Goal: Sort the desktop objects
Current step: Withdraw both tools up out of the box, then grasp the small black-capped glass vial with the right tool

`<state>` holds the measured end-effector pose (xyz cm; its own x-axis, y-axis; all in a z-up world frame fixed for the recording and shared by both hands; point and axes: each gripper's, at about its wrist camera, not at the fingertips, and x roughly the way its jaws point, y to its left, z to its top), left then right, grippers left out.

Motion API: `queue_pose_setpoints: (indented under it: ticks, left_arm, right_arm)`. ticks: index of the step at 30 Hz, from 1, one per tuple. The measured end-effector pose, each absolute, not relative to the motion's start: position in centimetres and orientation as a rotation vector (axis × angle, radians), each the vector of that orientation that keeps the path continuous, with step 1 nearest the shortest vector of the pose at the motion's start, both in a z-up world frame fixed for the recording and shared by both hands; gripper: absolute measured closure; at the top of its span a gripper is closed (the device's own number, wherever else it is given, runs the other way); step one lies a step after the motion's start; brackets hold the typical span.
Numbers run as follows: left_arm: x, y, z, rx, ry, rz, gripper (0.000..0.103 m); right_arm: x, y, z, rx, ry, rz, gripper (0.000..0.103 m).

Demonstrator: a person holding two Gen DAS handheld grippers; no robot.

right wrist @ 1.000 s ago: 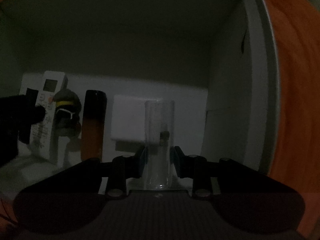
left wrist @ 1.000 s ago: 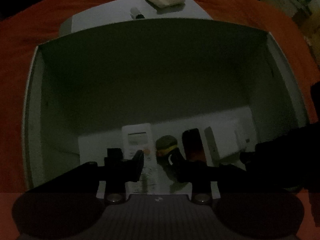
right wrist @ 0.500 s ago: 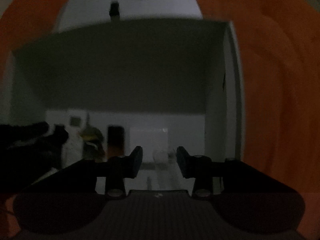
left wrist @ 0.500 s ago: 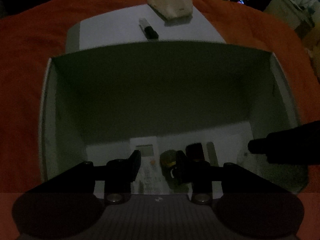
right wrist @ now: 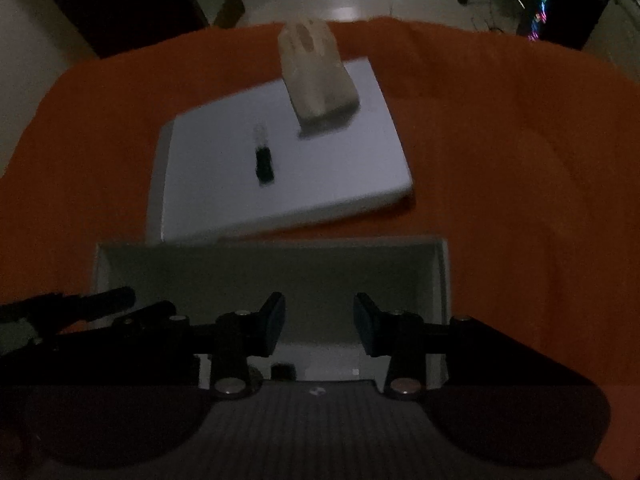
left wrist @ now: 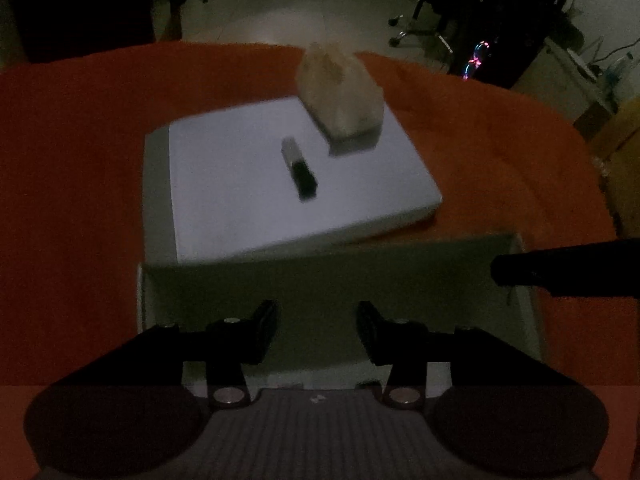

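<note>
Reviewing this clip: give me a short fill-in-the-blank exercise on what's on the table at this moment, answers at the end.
1. The table is covered by a cloth coloured ____.
2. The small black-and-clear tube lies on top of the flat white ____.
3. The beige tissue pack rests on the lid's ____ end, away from the open box.
4. Between the right gripper's fingers there is ____.

Answers: orange; lid; far; nothing
</note>
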<state>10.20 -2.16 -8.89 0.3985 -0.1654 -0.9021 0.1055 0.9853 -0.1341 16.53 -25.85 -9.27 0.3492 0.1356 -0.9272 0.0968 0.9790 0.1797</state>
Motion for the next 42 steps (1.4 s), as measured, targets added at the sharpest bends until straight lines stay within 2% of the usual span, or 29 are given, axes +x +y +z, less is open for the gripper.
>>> queue_pose_setpoints:
  ticks: [11, 15, 20, 29, 33, 37, 42]
  left_arm:
    - [17.0, 0.6, -9.7, -0.105, 1.164, -0.132, 0.062]
    - [19.4, 0.8, -10.8, -0.126, 1.192, -0.123, 0.062]
    - [22.0, 0.1, -12.6, -0.132, 1.228, -0.122, 0.062]
    - [26.0, -1.1, -16.7, -0.179, 1.312, -0.129, 0.062]
    - [27.2, 0.5, -17.5, -0.235, 1.306, -0.095, 0.054]
    - [27.7, 2.5, -18.0, -0.251, 1.31, -0.064, 0.054]
    - [26.2, 5.6, -17.6, -0.277, 1.268, -0.002, 0.054]
  right_arm:
    - [22.7, -26.3, -8.6, 0.206, 1.175, 0.052, 0.059]
    - [25.6, -27.2, -8.3, 0.226, 1.172, 0.034, 0.044]
    - [27.9, -27.2, -9.0, 0.212, 1.16, 0.035, 0.044]
    - [31.1, -26.8, -14.5, 0.172, 1.24, 0.036, 0.046]
    - [33.0, -25.3, -17.9, 0.134, 1.277, 0.06, 0.049]
    - [35.0, -23.0, -20.3, 0.101, 1.3, 0.106, 0.055]
    - [37.3, -20.0, -21.9, 0.082, 1.304, 0.148, 0.056]
